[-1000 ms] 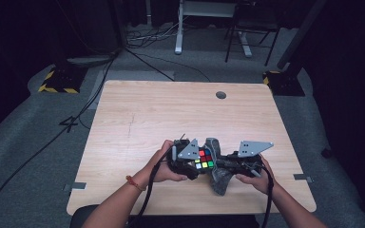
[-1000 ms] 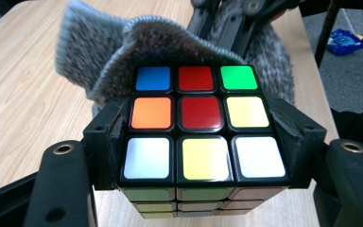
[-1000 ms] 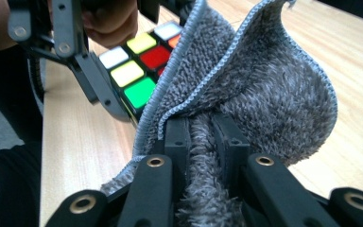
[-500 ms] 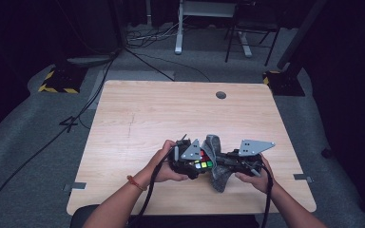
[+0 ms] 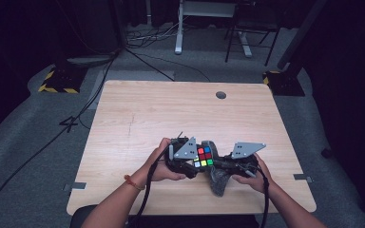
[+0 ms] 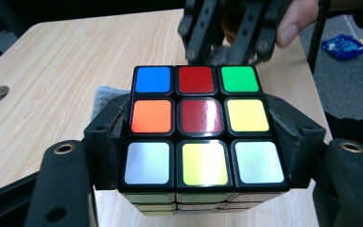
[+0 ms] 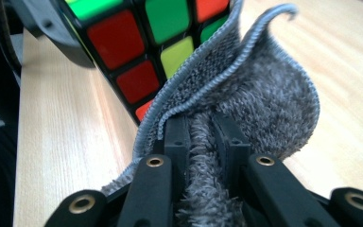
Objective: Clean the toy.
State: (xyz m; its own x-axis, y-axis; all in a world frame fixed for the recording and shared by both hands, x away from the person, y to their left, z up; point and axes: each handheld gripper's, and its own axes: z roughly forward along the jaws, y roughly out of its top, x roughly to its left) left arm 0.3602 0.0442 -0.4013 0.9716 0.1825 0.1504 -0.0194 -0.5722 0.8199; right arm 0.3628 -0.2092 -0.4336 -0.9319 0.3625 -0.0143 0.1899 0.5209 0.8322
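On the near half of the wooden table (image 5: 138, 118), the left gripper (image 5: 183, 159) has its jaws clamped on the two sides of a puzzle cube (image 5: 203, 156); seen in the left gripper view, the cube (image 6: 202, 125) sits square between the pads with one mixed face up, blue, red and green in the far row, orange, red and yellow in the middle, white, yellow and white nearest; it has no long axis, and its lower layers are cut off by the frame's bottom edge. Just right of the cube in the high view lies a grey cloth (image 5: 217, 179), crumpled and partly hidden under the tools; the right gripper (image 5: 228, 166) faces the left one, its jaws pinched on that cloth (image 7: 246, 99), whose edge curls up against the cube's side (image 7: 137, 47); the cloth's full outline is hard to make out; a hand's fingertip (image 6: 290, 23) shows behind the cube.
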